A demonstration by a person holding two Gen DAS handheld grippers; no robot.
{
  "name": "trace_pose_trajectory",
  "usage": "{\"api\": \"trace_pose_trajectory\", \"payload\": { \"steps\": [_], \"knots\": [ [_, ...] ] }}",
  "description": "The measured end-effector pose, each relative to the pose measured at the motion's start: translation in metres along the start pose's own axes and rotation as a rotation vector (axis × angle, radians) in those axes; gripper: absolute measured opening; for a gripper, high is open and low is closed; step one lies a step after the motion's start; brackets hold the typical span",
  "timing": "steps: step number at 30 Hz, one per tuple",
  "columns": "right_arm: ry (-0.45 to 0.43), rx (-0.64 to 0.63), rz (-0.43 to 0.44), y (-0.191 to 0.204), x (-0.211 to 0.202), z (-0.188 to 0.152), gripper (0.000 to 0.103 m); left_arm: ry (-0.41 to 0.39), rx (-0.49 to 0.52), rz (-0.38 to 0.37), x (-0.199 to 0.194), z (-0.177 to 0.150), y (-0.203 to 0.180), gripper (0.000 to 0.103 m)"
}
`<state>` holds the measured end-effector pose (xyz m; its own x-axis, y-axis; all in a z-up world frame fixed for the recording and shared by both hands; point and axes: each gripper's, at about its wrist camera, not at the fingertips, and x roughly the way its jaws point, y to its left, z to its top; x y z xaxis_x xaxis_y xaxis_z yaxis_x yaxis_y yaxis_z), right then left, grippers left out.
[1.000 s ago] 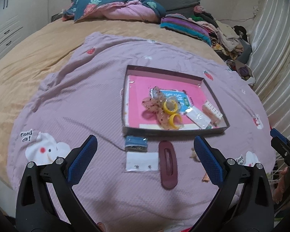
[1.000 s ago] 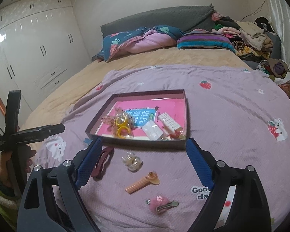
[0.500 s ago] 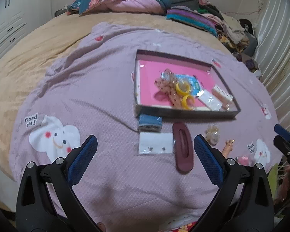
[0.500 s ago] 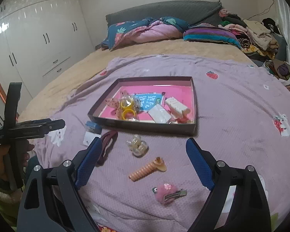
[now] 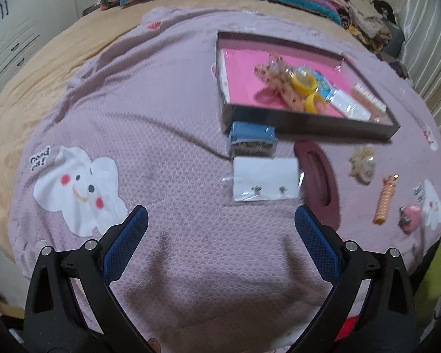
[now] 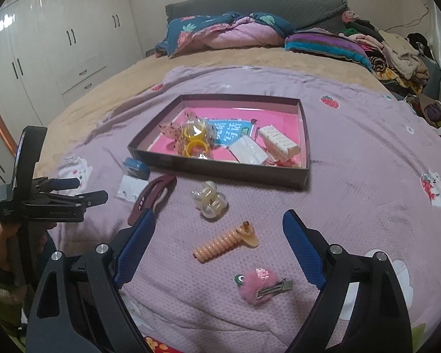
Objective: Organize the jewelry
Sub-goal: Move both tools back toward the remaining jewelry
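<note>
A dark tray (image 5: 305, 123) with a pink floor holds yellow rings (image 5: 304, 81), a sheer bow and small packets; it also shows in the right wrist view (image 6: 229, 172). In front of it on the purple blanket lie a blue box (image 5: 252, 138), a white earring card (image 5: 266, 179), a maroon hair clip (image 5: 317, 176), a pearl clip (image 6: 209, 200), an orange spiral clip (image 6: 225, 245) and a pink fluffy clip (image 6: 258, 286). My left gripper (image 5: 220, 245) is open and empty, just short of the card. My right gripper (image 6: 219, 250) is open and empty over the spiral clip.
The blanket (image 5: 138, 111) covers a tan bed. Pillows and folded bedding (image 6: 226, 33) lie at the headboard, piled clothes (image 6: 397, 53) at the right. White wardrobes (image 6: 44, 58) stand at the left. My left gripper (image 6: 64, 194) shows at the right wrist view's left edge.
Both grippers have moved forward and lower toward the loose items; the tray and clips now appear larger and closer. Both stay open and empty. No item has moved.
</note>
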<state>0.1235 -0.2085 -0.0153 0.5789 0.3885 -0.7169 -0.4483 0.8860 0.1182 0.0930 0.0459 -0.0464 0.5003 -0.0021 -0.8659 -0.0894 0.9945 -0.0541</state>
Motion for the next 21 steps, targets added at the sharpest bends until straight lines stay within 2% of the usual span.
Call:
{"api": "trace_pose_trajectory", "payload": {
  "steps": [10,21],
  "knots": [
    [0.041,-0.004,-0.017,-0.005,0.021,-0.004,0.087,0.044,0.031,0.008,0.029,-0.001,-0.009,0.093],
    [0.098,-0.029,-0.055,-0.012,0.051,-0.002,0.087,0.056,0.076,-0.028,0.04,0.008,-0.03,0.093]
  ]
}}
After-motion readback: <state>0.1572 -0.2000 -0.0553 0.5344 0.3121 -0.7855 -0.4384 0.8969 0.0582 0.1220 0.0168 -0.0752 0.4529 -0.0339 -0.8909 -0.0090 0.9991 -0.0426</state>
